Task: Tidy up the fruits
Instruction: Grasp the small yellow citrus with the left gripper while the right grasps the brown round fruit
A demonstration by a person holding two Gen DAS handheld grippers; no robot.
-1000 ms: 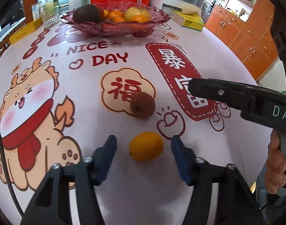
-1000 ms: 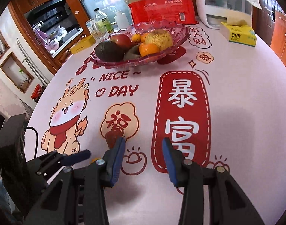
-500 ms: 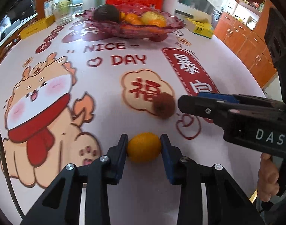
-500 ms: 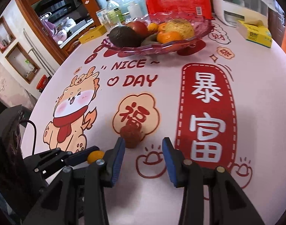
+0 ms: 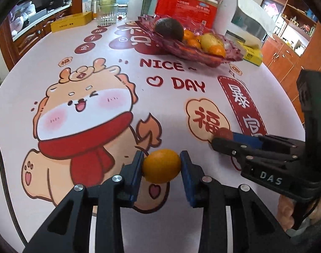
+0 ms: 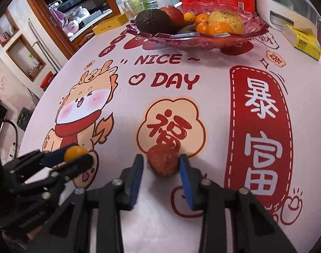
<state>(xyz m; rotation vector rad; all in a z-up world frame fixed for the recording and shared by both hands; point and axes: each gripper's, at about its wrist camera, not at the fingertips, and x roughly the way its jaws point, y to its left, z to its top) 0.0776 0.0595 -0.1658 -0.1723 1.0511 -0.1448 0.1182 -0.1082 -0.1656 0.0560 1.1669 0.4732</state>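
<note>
Fruit is now gripped on both sides: my left tool [image 5: 161, 164] has clamped the orange [image 5: 161, 166] and my right tool [image 6: 161, 164] the dark red fruit [image 6: 163, 161], both well short of the fruit bowl [image 6: 202, 37] on the worktop [image 6: 213, 73], so carrying comes next.

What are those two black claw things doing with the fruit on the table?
A person is tidying fruit with a gripper in each hand. The left gripper is clamped on a small orange, and the right gripper has closed on a dark red fruit. The pink fruit bowl waits across the table.
</note>
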